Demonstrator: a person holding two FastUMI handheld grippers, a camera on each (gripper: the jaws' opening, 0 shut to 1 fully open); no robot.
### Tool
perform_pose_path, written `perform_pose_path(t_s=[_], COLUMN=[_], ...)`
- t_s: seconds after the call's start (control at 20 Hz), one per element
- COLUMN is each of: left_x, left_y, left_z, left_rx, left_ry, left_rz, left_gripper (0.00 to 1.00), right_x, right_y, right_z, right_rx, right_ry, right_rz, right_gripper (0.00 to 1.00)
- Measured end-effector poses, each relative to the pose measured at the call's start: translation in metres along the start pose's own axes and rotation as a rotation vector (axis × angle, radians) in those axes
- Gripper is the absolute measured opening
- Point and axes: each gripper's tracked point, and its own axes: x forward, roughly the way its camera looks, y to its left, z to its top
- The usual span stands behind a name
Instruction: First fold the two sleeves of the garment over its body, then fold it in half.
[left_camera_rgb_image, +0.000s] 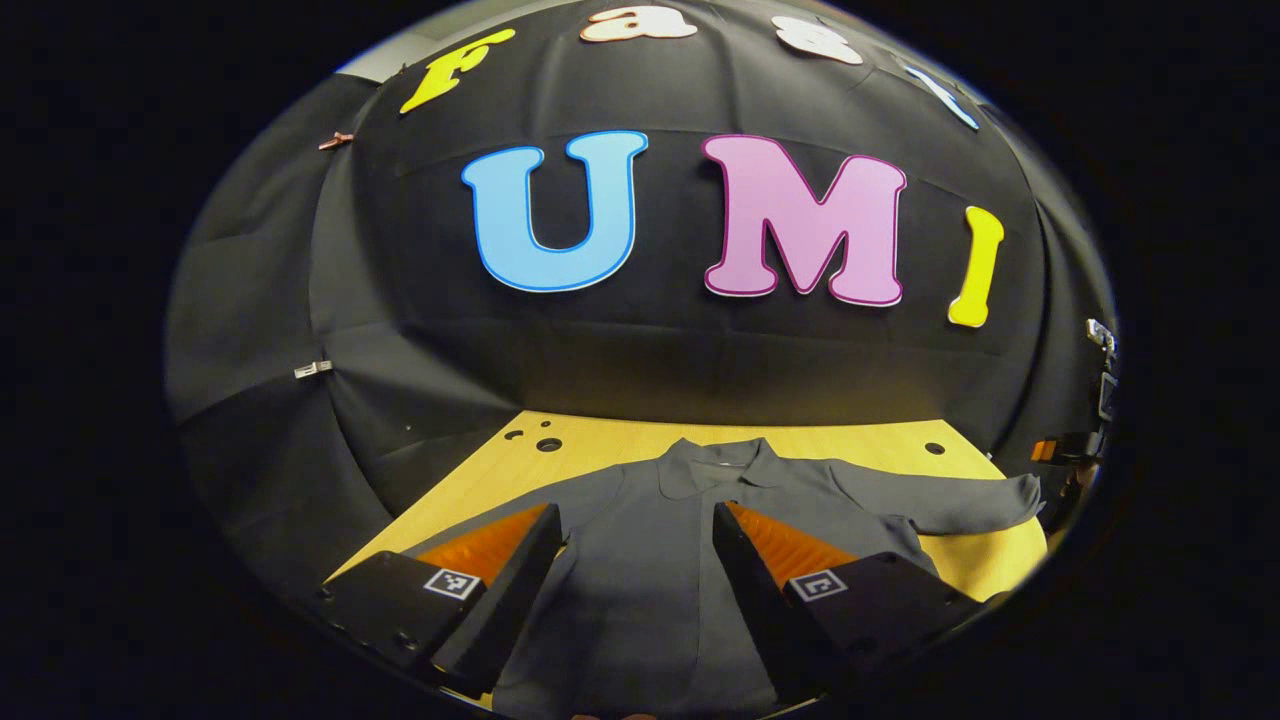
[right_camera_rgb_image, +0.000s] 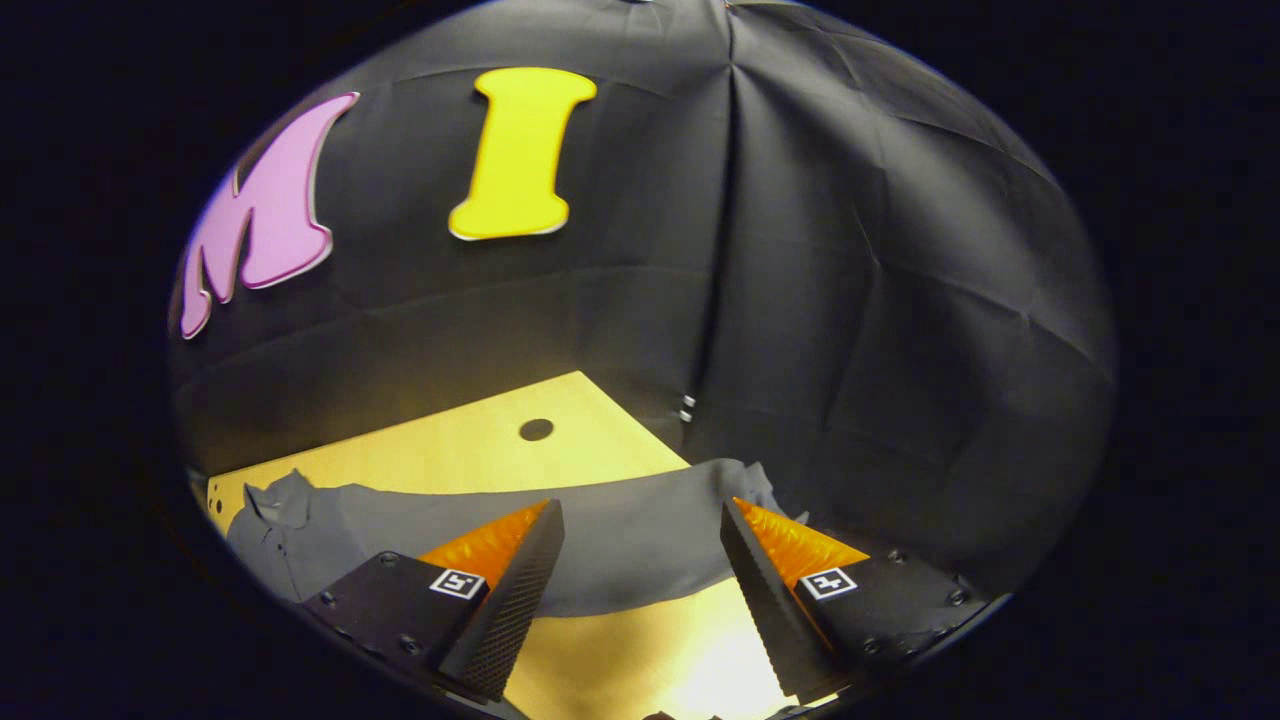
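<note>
Both tongs are wide open and hold nothing. Between the fingers of the left gripper (left_camera_rgb_image: 634, 590) lies the body of the grey garment (left_camera_rgb_image: 650, 560), flat on the yellow table (left_camera_rgb_image: 600, 445). Past the right gripper (right_camera_rgb_image: 640, 590), one sleeve (right_camera_rgb_image: 630, 535) stretches out sideways, not folded yet.

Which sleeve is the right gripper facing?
The sleeve stretched flat toward the table's far corner; the right gripper hangs open before it, away from the collar.
</note>
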Motion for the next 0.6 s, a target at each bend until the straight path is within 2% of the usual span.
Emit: perform_pose_path(t_s=[0.6], left_x=[0.020], left_y=[0.015], left_z=[-0.032], left_rx=[0.009], left_ry=[0.107], left_rz=[0.068], left_gripper=[0.96], right_x=[0.100], right_y=[-0.067], right_z=[-0.051], right_rx=[0.094], right_ry=[0.197], right_rz=[-0.140], right_gripper=[0.98])
